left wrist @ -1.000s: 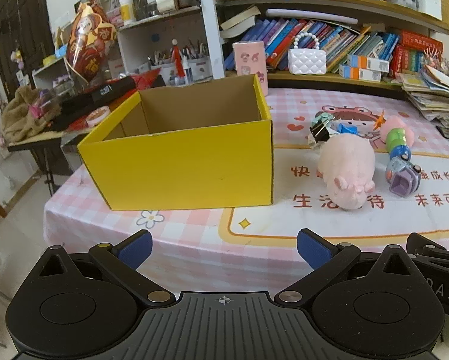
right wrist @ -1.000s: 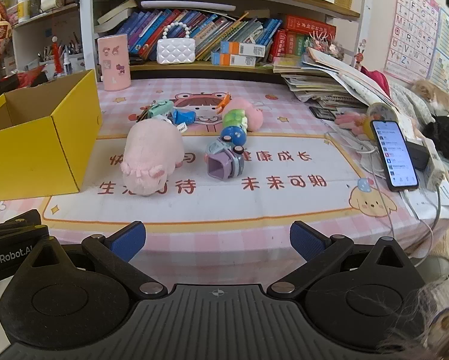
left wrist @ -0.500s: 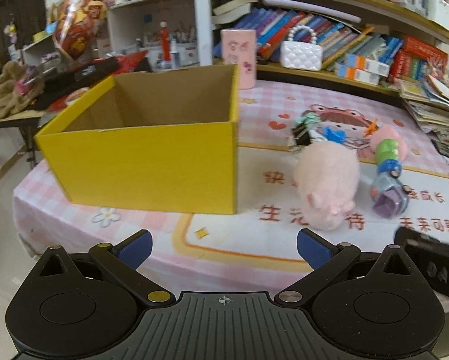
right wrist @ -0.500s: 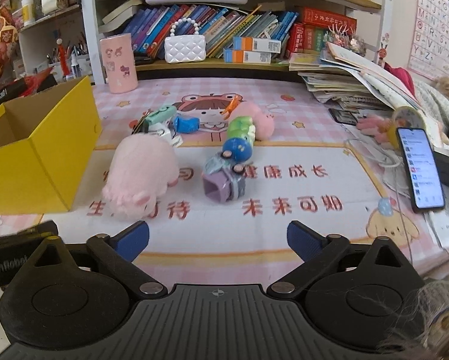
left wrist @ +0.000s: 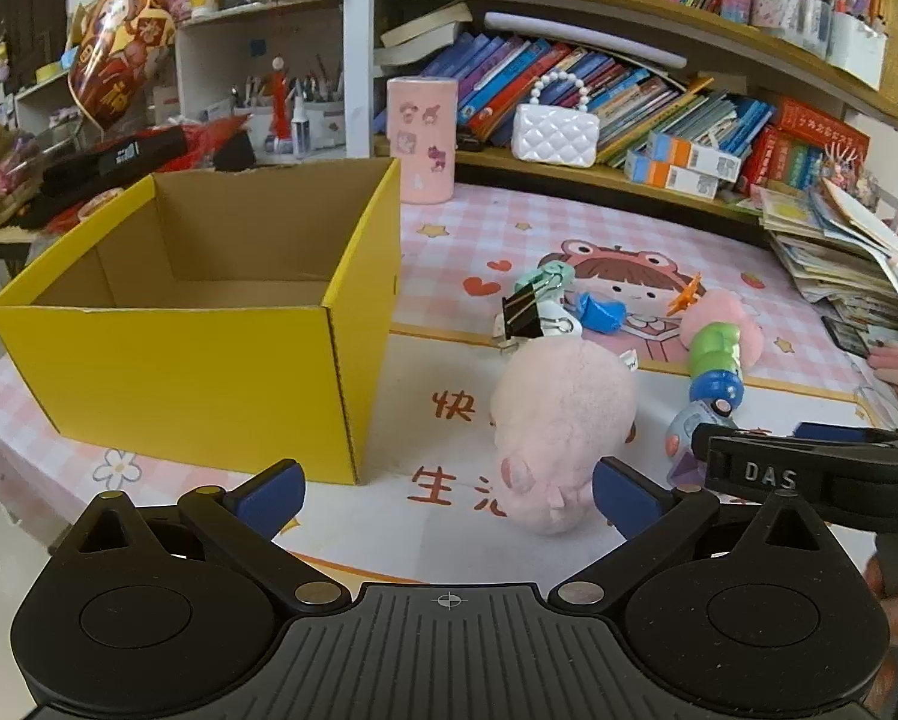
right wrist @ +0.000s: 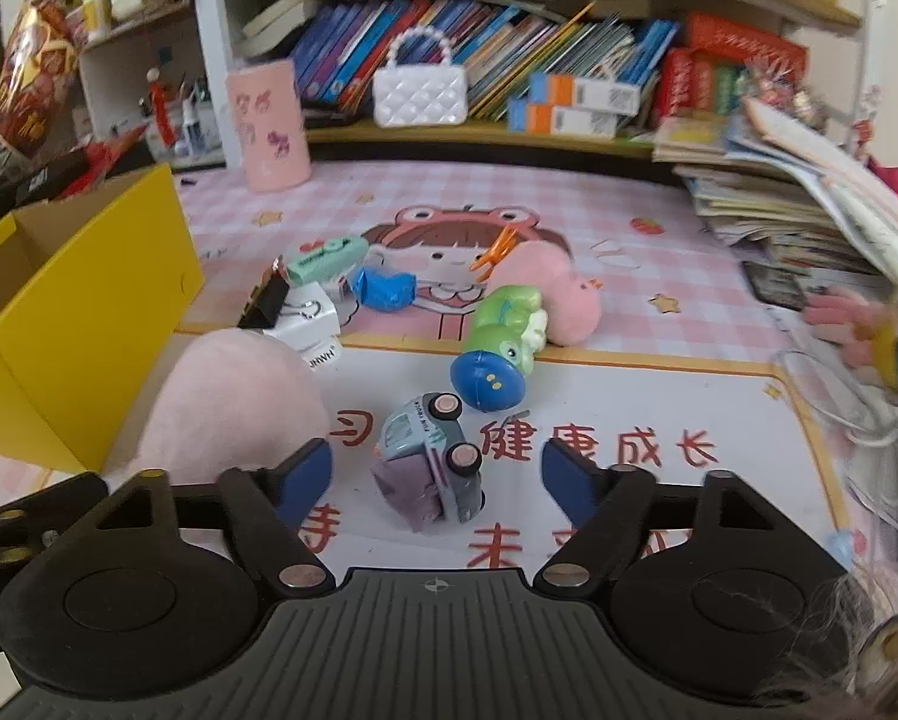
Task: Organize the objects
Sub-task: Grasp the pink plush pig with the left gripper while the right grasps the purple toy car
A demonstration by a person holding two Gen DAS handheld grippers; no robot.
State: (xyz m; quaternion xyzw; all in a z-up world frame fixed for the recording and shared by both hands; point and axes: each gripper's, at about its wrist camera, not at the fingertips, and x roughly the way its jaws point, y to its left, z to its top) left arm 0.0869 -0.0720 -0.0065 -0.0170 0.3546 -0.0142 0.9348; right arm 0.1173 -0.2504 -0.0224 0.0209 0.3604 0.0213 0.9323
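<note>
Yellow box [left wrist: 209, 360] holds nothing; left tool [left wrist: 446, 489] wide, right tool [right wrist: 437, 474] narrowing, unloaded.

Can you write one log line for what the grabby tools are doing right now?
left tool: open, near pink plush pig | right tool: jaws just closing, toy truck between, not gripped | yellow box: nothing visible inside

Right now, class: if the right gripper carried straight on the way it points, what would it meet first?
Most likely the toy truck, lying tipped on the mat between the right gripper's open, closing fingers; the pads are not yet touching it. Depth is hard to judge.
</note>
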